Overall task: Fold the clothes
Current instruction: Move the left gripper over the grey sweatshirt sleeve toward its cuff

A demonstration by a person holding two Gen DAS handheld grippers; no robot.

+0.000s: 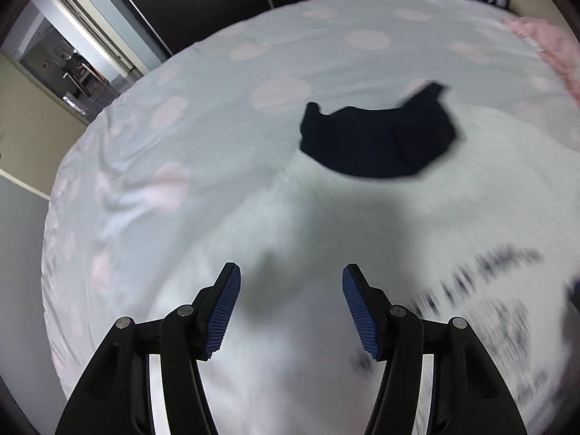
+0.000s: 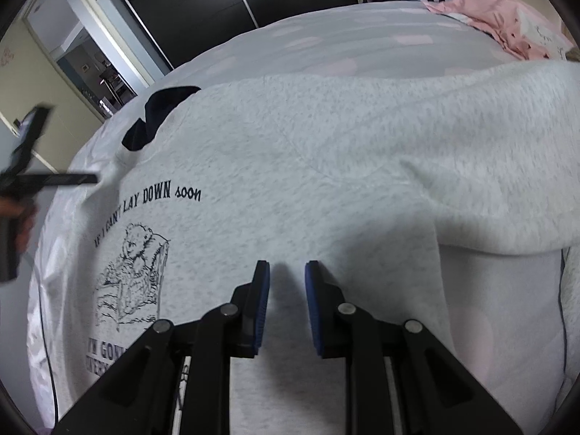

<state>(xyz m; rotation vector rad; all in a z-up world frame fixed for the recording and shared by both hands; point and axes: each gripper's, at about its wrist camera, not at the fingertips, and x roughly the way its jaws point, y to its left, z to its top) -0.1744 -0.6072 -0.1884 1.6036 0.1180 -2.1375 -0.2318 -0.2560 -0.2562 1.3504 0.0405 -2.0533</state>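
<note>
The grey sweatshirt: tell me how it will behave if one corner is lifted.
The grey sweatshirt looks thick and soft, so it would probably drape and sag. Its creases suggest floppiness. Spread wide over the bed, it may drag.

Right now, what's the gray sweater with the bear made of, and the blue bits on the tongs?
The gray sweater looks like soft, matte cotton-type fleece knit: speckled heather surface, printed bear and lettering. The exact fiber can't be told. The blue pads on the right tongs look like ribbed rubber or soft plastic, with fine ridges; their black arms seem hard plastic.
</note>
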